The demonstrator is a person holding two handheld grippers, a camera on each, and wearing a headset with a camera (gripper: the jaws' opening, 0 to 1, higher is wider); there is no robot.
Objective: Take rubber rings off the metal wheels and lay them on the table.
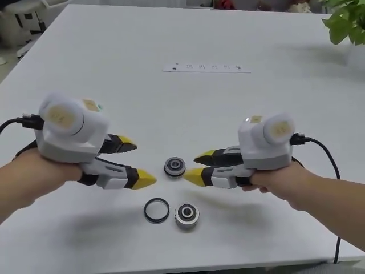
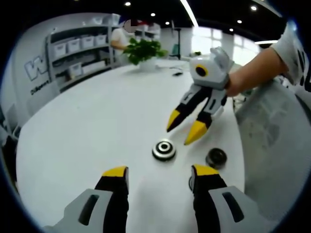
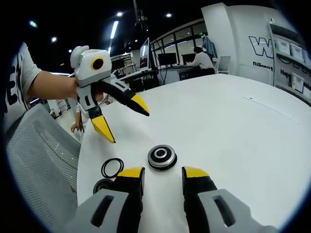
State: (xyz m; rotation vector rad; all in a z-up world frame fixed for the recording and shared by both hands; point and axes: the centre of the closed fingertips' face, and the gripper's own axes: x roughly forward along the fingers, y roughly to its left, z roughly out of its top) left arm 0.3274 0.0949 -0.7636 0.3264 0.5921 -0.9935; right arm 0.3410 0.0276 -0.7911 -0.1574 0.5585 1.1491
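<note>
A metal wheel (image 1: 174, 166) with a dark rubber ring around it lies flat on the white table (image 1: 171, 103), between my two grippers. My left gripper (image 1: 142, 162) is open just left of it and my right gripper (image 1: 192, 167) is open just right of it; neither touches it. The same wheel (image 2: 164, 149) lies beyond my left gripper (image 2: 160, 171), and the wheel (image 3: 162, 157) lies just ahead of my right gripper (image 3: 163, 172). A loose black rubber ring (image 1: 156, 209) lies nearer the front edge, beside a second wheel (image 1: 186, 215).
A white paper strip (image 1: 206, 68) lies further back on the table. A green plant (image 1: 348, 23) stands at the far right corner. A mesh chair (image 3: 39, 160) stands off the table's edge. Cables trail from both grippers.
</note>
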